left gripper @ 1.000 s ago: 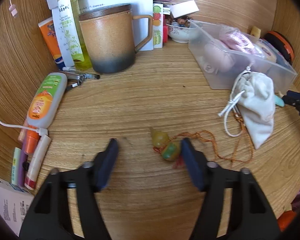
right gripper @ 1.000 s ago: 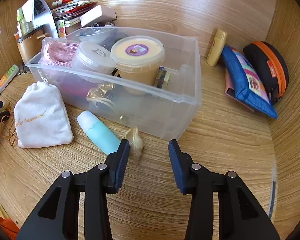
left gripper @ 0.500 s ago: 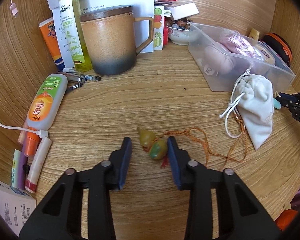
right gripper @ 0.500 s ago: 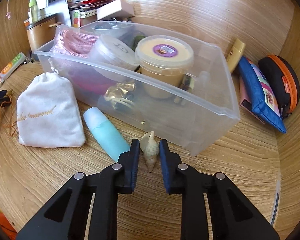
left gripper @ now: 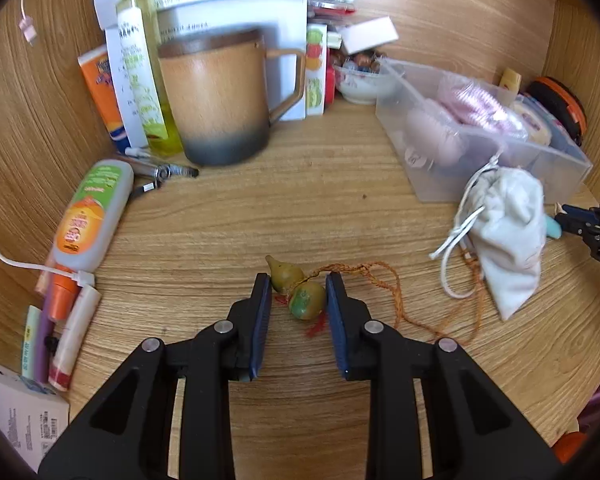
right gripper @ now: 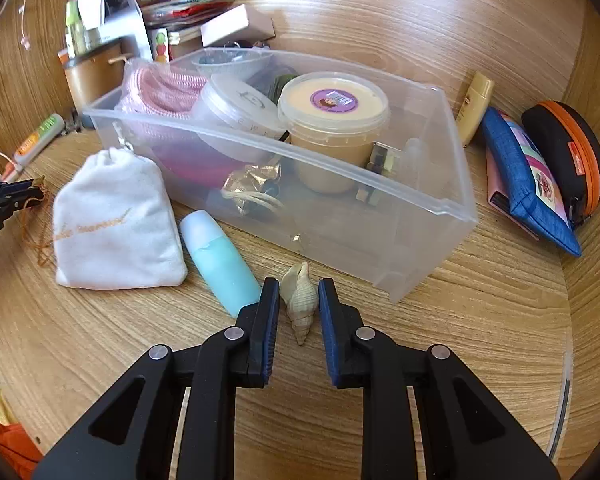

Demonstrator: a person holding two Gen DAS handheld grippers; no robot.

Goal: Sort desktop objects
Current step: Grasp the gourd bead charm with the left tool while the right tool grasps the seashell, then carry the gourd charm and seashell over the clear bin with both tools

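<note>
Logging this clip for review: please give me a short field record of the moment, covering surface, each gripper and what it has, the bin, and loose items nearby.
surface: wooden desk
left gripper: shut on small green-yellow gourd charm with orange cord, charm on the desk
right gripper: shut on pale spiral seashell, shell on the desk
bin: clear plastic box, open, holding tubs and pink fabric
loose items: white drawstring pouch, light blue tube, both lying in front of the box
task state: neither held item is in the box yet
</note>
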